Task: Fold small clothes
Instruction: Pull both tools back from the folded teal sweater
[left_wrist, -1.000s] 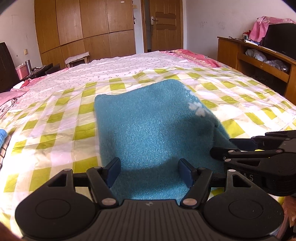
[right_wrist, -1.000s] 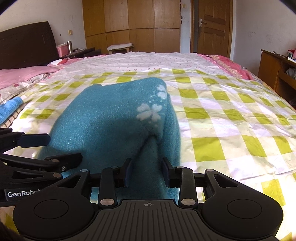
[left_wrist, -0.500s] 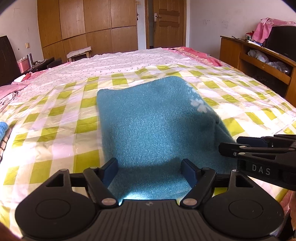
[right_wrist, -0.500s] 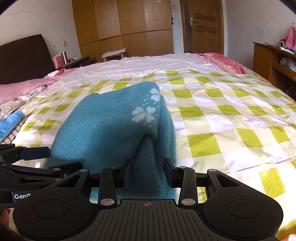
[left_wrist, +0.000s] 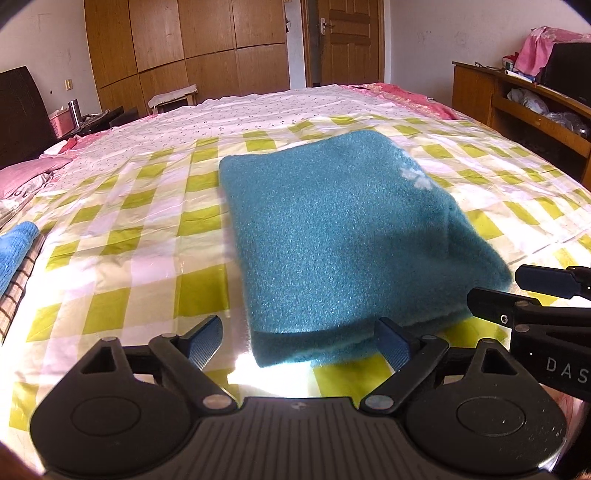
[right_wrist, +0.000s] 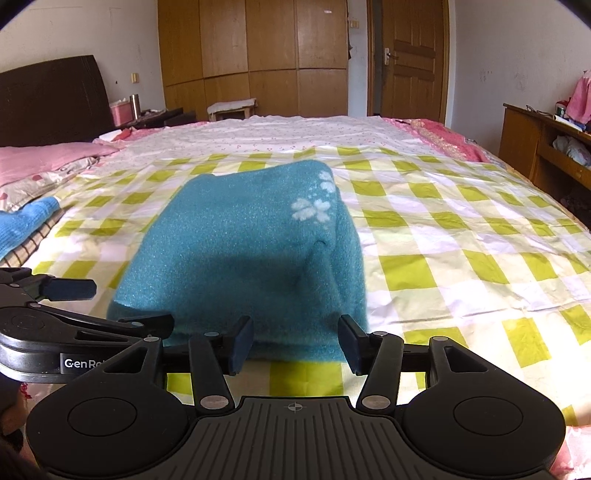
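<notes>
Left wrist view: your left gripper (left_wrist: 297, 341) has its jaws spread wide and opening, with nothing pinched. The near left corner of the teal fleece garment (left_wrist: 332, 236) lies in the gap, but neither blue pad touches it. The garment rests in a folded stack on the green-checked sheet (left_wrist: 147, 236), a white flower print near its far right edge and a second layer peeking out along the near hem. Your right gripper (left_wrist: 491, 291) shows at the right edge, beside the garment's near right corner. A blue knitted item (left_wrist: 14, 251) lies at the far left, well apart.

Right wrist view: your right gripper (right_wrist: 295, 345) is also opening, its pads clear of the cloth on either side of the near right part of the hem. The garment (right_wrist: 240, 258) humps up a little on the right, where a soft crease runs down from below the flower print. Your left gripper (right_wrist: 110, 302) sits just left of it.

By the look of it, you are at the release that ends a fold: the cloth is laid down and both claws are letting go. Next, back both grippers off the near edge without dragging the top layer. Then judge whether the right side needs pressing flat, or whether one more fold across is wanted before you set it aside.
</notes>
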